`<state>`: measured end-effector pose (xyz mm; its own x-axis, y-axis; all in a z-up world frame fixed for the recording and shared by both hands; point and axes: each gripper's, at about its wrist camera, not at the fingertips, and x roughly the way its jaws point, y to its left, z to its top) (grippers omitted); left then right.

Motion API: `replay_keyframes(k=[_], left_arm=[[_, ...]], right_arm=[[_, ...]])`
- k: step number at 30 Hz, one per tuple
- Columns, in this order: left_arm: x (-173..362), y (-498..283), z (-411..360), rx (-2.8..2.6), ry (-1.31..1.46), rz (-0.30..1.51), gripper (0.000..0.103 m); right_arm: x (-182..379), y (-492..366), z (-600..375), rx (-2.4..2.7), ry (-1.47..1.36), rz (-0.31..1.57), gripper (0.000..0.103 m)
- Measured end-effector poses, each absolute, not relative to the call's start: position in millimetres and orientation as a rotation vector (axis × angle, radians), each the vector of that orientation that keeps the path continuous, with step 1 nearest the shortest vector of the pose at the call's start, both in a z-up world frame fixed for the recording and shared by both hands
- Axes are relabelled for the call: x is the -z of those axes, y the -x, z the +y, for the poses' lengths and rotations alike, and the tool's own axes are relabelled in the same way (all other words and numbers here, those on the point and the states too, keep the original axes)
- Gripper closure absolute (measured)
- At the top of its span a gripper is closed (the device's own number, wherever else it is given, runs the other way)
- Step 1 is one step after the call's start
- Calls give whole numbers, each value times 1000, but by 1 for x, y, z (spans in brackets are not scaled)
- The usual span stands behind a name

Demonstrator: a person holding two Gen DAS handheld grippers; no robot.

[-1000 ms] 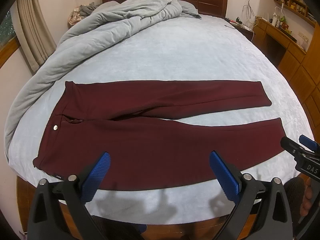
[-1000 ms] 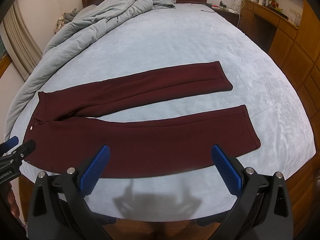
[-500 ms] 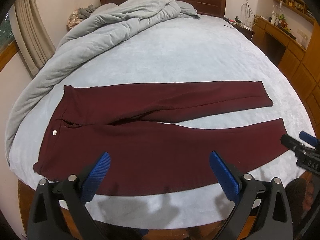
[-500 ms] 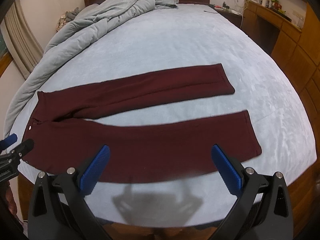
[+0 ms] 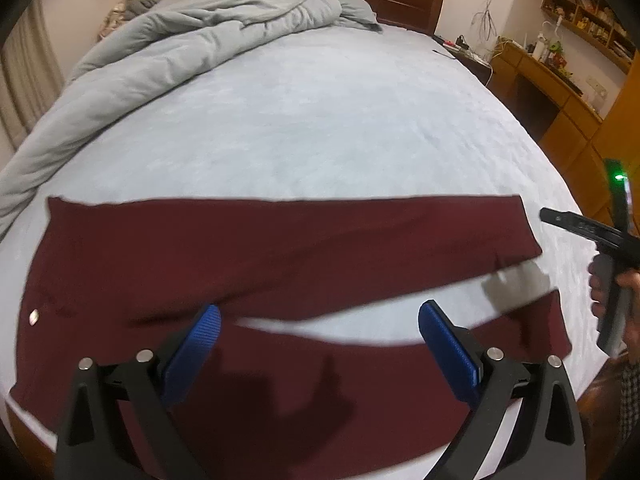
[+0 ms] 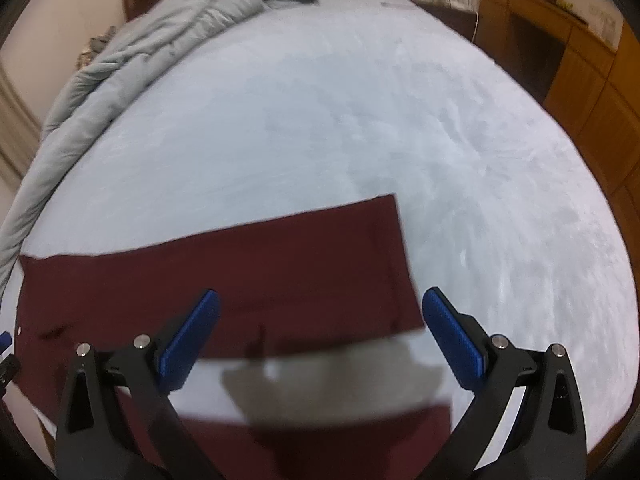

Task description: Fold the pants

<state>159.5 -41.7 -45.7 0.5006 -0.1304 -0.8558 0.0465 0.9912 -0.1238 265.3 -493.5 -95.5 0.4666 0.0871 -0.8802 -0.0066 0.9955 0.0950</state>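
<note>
Dark maroon pants (image 5: 256, 264) lie flat across the near part of the bed, waistband at the left, both legs spread to the right with a gap of sheet between them. My left gripper (image 5: 320, 340) is open and empty, low over the near leg close to the crotch. My right gripper (image 6: 320, 332) is open and empty, over the leg ends (image 6: 280, 272), above the gap between the far and near leg. The right gripper also shows at the right edge of the left wrist view (image 5: 600, 236), held in a hand.
The pale blue bed sheet (image 5: 320, 120) stretches beyond the pants. A grey duvet (image 5: 180, 44) is bunched at the far left by the headboard. Wooden desk and cabinets (image 5: 560, 92) stand along the right. The bed's near edge is just under the grippers.
Both grippers have moved forward and down toward the pants, which now fill more of each view. Both stay open. The pants have not moved.
</note>
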Motion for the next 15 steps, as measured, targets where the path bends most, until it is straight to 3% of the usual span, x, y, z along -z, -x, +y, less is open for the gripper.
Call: replay_keyframes(k=[9,15], left_arm=[[77,-236,-82,230,47,1041,4],[98,-267,-106,317,-15,1077,4]], right_arm=[[168,-356,-538,-100,-94,1210,3],[181,-364,-542,-218,-73,1189,4]])
